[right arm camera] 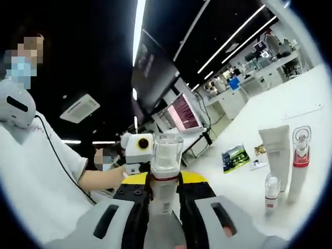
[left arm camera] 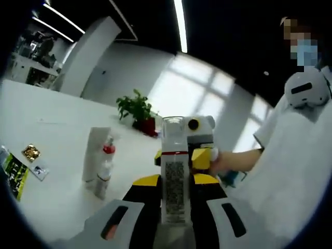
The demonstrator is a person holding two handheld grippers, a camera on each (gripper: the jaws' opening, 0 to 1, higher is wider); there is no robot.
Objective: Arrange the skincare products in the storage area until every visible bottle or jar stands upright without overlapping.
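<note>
a: left gripper view first. what does the left gripper [left arm camera: 174, 207] have?

b: i read it as clenched on a bottle with a red band [left arm camera: 174, 171], a clear cap on top and a printed label facing the camera. the bottle's long axis runs straight up between the jaws. the other gripper [left arm camera: 199, 140] sits just behind it on the right, carried by a person's hand [left arm camera: 220, 163].

a: and the storage area?

b: on the white table [left arm camera: 62, 197], left of the held bottle, a white tube [left arm camera: 96, 155] stands on its cap with a small red-collared bottle [left arm camera: 105, 171] just beside it on the near side. a potted plant [left arm camera: 137, 111] stands farther back.

a: right gripper view.

b: the right gripper [right arm camera: 166, 199] is also closed on a clear-capped, red-banded bottle, upright along its jaws. i judge both claws hold one and the same bottle, though i cannot confirm it. to the right on the table stand the tube, a tall red-banded bottle [right arm camera: 298, 163] and a small one [right arm camera: 271, 192], all upright and apart.

a: what governs the next move?

b: the standing group lies right of the right gripper and left of the left one. the held bottle is already vertical, so it needs a clear spot beside them.
</note>
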